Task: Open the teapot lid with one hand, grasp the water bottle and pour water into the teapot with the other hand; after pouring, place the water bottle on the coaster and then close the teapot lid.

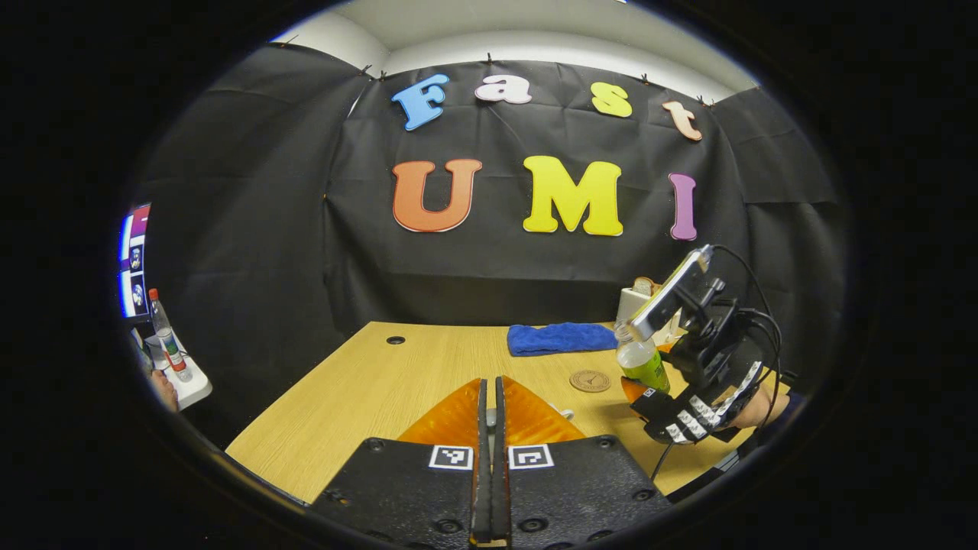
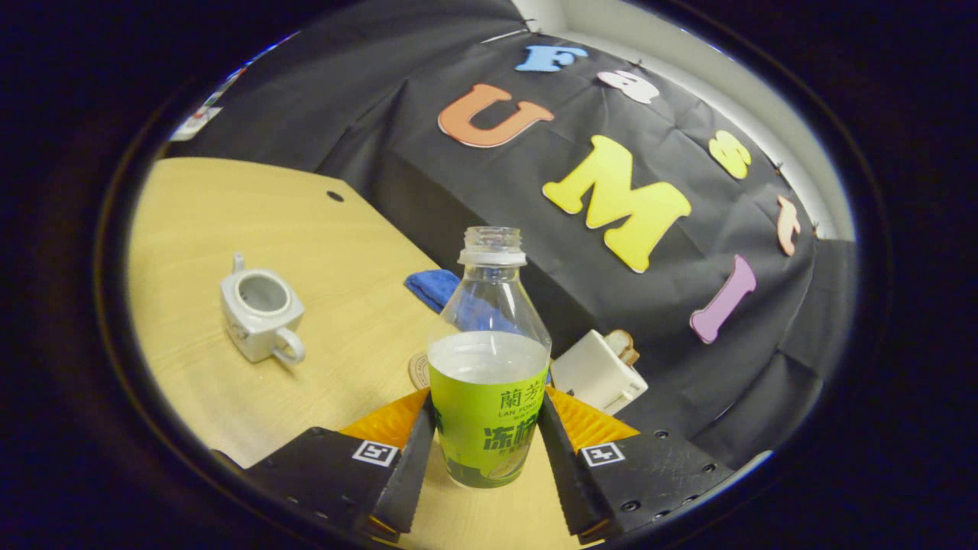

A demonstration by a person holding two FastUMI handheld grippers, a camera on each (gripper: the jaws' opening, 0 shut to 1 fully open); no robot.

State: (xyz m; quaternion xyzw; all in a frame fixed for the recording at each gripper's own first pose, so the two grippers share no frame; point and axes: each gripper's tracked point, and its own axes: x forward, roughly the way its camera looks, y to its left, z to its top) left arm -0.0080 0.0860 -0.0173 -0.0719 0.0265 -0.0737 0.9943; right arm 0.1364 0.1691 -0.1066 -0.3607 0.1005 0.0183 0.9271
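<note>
- While the right gripper (image 2: 486,443) pinches the bottle (image 2: 489,359), both jaws press on its green label, one from each side.
- Bottle's upright in the jaws, cap off, neck open, water standing about at the top of the label.
- From the left gripper view, that same bottle (image 1: 640,359) sits in the right gripper (image 1: 649,386) at the counter's right side, a hand (image 1: 760,409) behind it.
- Left gripper (image 1: 490,412) has its jaws pressed together; whether the lid sits between them, I cannot tell.
- Teapot (image 2: 258,313) stands on the counter (image 2: 229,221) well left of the bottle in the right gripper view, top open, white, handle facing the camera.
- Coaster (image 1: 590,380), a round brown disc, lies flat on the counter just left of the bottle in the left gripper view.
- Blue cloth (image 1: 561,338) lies folded near the counter's far edge, beyond the coaster.
- White box (image 2: 597,373) stands near the wall, to the right of the bottle.
</note>
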